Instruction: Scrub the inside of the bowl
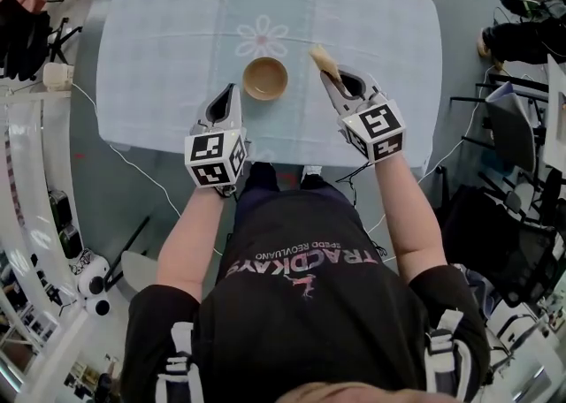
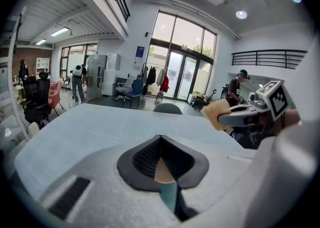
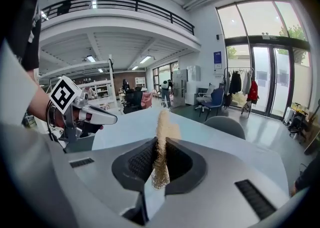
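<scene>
Bowl (image 1: 265, 78) well inside table (image 1: 159, 39) edges, left claw (image 1: 233, 89) pressed together, right claw (image 1: 326, 77) pinching sponge (image 1: 321, 58)

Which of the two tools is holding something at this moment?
The right tool, shut on a tan sponge that sticks out past its tips. The left tool is shut with nothing between its jaws.
</scene>
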### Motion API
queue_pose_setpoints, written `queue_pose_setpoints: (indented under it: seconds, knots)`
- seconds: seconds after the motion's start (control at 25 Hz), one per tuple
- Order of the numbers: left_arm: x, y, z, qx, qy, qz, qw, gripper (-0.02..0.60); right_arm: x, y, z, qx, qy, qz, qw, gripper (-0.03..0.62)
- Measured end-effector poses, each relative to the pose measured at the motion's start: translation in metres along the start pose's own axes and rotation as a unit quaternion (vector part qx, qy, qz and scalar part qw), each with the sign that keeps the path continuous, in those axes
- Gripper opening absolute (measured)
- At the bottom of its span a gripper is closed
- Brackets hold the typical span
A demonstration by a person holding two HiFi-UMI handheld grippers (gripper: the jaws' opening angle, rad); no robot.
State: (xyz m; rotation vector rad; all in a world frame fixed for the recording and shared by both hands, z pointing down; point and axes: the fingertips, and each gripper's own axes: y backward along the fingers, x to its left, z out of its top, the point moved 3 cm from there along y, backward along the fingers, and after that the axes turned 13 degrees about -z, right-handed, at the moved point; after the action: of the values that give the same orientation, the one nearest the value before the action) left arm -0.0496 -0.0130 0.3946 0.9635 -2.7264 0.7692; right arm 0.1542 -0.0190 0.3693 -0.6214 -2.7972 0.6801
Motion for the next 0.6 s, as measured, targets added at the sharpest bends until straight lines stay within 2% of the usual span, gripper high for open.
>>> queue_pose_setpoints:
  seconds: [0.2, 0.4, 0.6]
  knots:
    - [-0.035, 0.027, 0.036, -0.052, -0.048, -0.012, 0.9975, 0.017, -0.003, 0.039, 0.031, -0.054, -0.003, -0.001, 0.999, 0.032]
    - [-0.072, 0.048, 0.057, -0.083, -0.101, -0.026, 0.9911, 0.015, -0.005, 0.077, 0.060, -0.102, -0.010, 0.008, 0.995, 0.032]
    - [-0.100, 0.061, 0.057, -0.097, -0.110, -0.023, 0.9889, 0.015, 0.001, 0.104, 0.069, -0.127, 0.008, 0.034, 0.991, 0.032]
